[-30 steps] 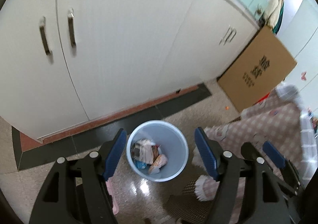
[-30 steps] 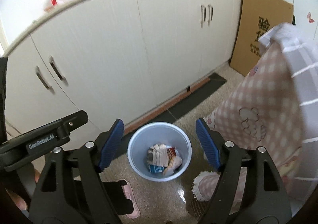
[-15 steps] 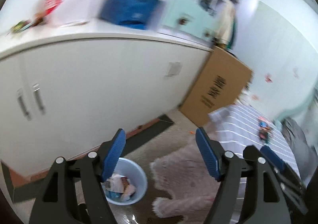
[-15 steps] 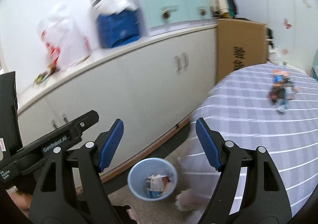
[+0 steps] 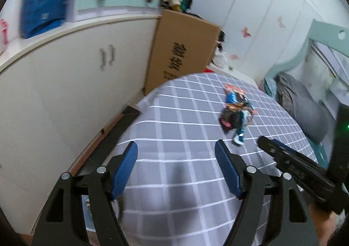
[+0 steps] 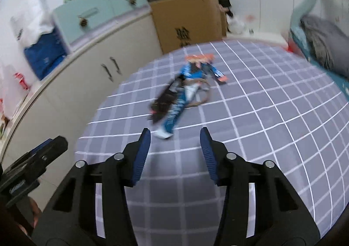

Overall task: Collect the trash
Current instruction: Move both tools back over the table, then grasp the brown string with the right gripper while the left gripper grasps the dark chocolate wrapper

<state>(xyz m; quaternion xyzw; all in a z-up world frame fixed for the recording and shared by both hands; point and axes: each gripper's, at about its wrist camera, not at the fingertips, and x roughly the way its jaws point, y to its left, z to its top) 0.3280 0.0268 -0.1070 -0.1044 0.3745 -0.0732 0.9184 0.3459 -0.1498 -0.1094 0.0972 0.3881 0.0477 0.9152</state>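
Note:
A heap of crumpled wrappers (image 5: 236,111) (image 6: 185,91), blue, black and orange, lies on a grey bed cover with a white grid (image 5: 181,137) (image 6: 250,115). My left gripper (image 5: 176,158) hangs open above the cover's near part, short of the heap, with nothing between its blue pads. My right gripper (image 6: 175,143) hovers just short of the heap's near tip; its jaws are closing and only bare cover shows between them. The right gripper's body shows at the right of the left wrist view, and the left gripper's body at the left of the right wrist view.
White floor cupboards (image 5: 65,84) run along the left of the bed, with a narrow strip of floor between. A brown cardboard box (image 5: 181,54) (image 6: 187,21) leans at the cupboards' far end. A grey pillow (image 5: 305,110) (image 6: 325,43) lies at the bed's far right.
Both views have swung up and away from the blue bin on the floor to the bed with the wrappers. The right gripper's jaws stand narrower than before.

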